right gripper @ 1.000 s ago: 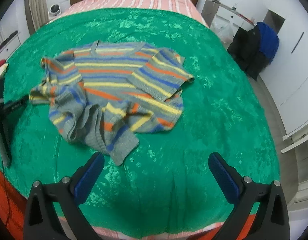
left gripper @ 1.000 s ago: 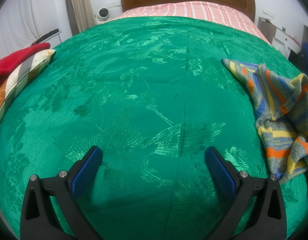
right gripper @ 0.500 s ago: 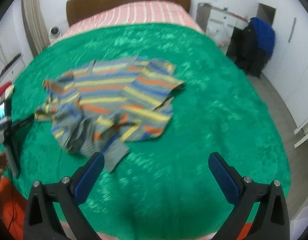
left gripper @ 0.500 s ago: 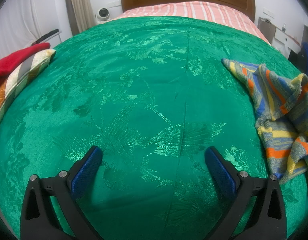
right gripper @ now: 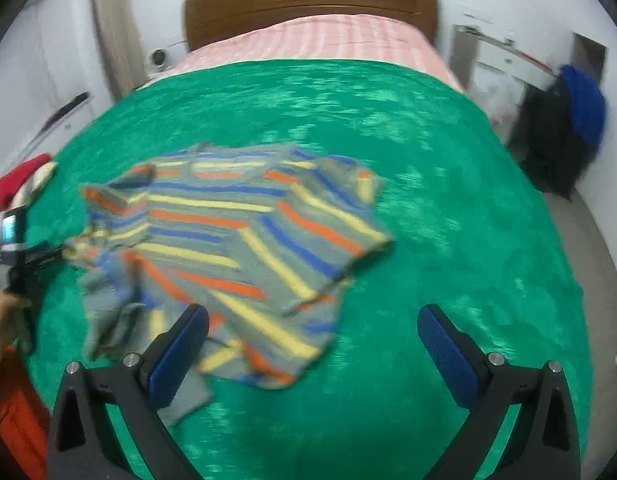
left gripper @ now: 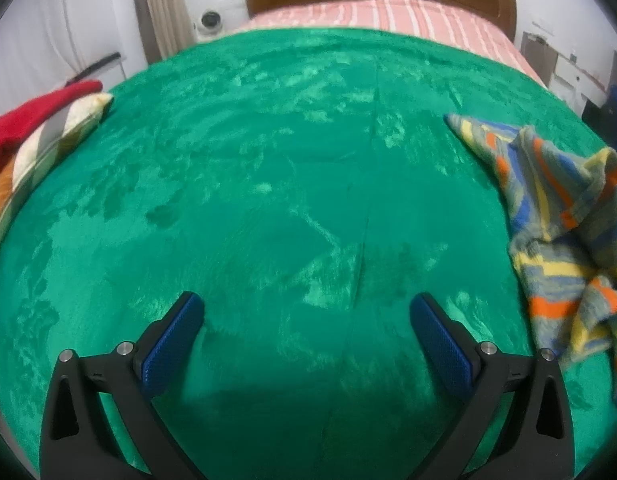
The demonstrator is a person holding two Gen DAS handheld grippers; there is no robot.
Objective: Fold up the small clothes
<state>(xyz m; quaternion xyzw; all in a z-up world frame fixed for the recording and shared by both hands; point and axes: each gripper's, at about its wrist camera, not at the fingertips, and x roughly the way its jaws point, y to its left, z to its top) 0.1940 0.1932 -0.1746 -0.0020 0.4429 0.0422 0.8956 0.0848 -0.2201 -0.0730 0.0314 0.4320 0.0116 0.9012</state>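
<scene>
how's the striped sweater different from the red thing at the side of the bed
The striped sweater is grey with orange, yellow and blue bands; the red cloth is plain. The sweater lies spread and rumpled directly on the green bedspread, while the red cloth rests atop a checked pillow at the bed's edge. Neither gripper is touching either one.

sweater [right gripper: 236,240] on bedspread [right gripper: 448,184]

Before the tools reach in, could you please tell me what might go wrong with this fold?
1. The sweater lies crumpled, one sleeve bunched at its left, so a pinch may catch several layers.
2. The right tool is open over the hem; dragging could rumple the green cover.
</scene>
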